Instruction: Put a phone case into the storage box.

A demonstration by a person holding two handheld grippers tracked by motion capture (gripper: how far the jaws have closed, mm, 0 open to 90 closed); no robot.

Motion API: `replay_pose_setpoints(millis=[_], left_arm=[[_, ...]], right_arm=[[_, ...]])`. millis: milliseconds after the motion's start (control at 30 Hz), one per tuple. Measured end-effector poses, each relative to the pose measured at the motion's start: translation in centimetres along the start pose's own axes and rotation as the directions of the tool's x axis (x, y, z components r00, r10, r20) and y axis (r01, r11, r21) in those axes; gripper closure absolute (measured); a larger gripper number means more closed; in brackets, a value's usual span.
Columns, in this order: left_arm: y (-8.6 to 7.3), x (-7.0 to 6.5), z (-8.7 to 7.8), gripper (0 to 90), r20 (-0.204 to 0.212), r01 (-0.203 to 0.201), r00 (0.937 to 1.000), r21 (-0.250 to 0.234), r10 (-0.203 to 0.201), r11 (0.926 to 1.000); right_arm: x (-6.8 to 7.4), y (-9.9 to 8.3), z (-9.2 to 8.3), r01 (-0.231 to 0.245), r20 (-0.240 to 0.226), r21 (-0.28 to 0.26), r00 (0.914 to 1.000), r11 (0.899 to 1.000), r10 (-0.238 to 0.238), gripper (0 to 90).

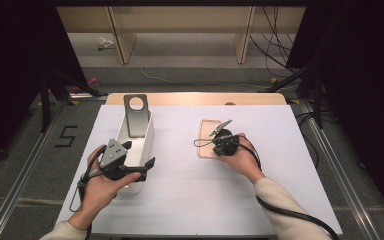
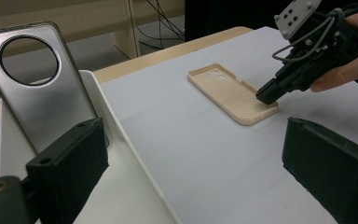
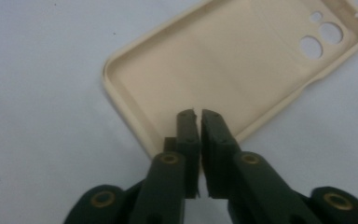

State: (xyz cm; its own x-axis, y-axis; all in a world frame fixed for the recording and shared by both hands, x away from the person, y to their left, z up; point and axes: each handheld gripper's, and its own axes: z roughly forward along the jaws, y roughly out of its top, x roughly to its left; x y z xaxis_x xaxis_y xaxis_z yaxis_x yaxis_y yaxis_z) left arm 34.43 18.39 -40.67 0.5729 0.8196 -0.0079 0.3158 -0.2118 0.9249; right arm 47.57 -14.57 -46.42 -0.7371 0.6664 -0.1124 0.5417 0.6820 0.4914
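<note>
Left gripper (image 1: 130,162): held over the near end of the white oblong plastic tray (image 1: 147,137); its fingers (image 2: 67,175) stand wide apart and released, one inside the tray, one outside over the sheet, nothing between them.

Grey case (image 2: 39,88): a metallic grey phone case with a round camera hole leans upright against the tray's far wall, just beyond the left fingers, untouched by them.

Worktop (image 1: 190,185): a white sheet over a wooden board carries everything.

Beige case (image 3: 242,70): a soft beige phone case with three small lens holes lies flat, hollow side up, on the sheet, well apart from the tray. Its near short edge sits right under the right fingers.

Right gripper (image 3: 200,116): tilted down onto that near edge, fingers (image 3: 189,135) almost clenched with a thin slit left between them. A bit of the case's rim seems to lie in that slit, though whether the pads press on it I cannot tell.

Progress, as I judge it: one case already stands in the tray; the beige one is not yet lifted. Left to do: secure the rim, carry it across, set it in the tray beside the grey one.
</note>
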Motion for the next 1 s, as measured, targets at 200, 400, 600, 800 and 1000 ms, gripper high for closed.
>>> replay_pose_setpoints(millis=[200,400,600,800,1000], left_arm=[[0.0,0.0,0.0,6.8,0.002,0.004,1.0000,-0.001,-0.004,1.0000],[0.1,-0.1,0.0,7.2,0.008,0.011,0.9999,-0.003,-0.011,0.9999],[0.2,-0.1,-0.1,7.5,0.007,0.012,0.9999,-0.004,-0.012,0.9999],[0.1,-0.1,0.0,7.7,0.008,0.011,0.9999,-0.002,-0.011,0.9999],[0.2,-0.1,-0.1,8.0,0.010,0.010,0.9999,-0.004,-0.010,0.9999]], right_arm=[[0.8,0.8,-1.0,0.148,0.080,-0.017,0.9860,0.989,-0.146,54.9],[1.5,1.6,-1.8,0.323,0.087,0.003,0.9427,0.946,-0.322,38.9],[2.3,1.9,-1.7,0.435,0.063,0.075,0.8960,0.897,-0.440,32.5],[2.4,1.8,-1.2,0.479,0.046,0.125,0.8720,0.869,-0.487,31.4],[2.6,2.0,-0.6,0.504,0.043,0.163,0.8552,0.848,-0.517,31.4]])
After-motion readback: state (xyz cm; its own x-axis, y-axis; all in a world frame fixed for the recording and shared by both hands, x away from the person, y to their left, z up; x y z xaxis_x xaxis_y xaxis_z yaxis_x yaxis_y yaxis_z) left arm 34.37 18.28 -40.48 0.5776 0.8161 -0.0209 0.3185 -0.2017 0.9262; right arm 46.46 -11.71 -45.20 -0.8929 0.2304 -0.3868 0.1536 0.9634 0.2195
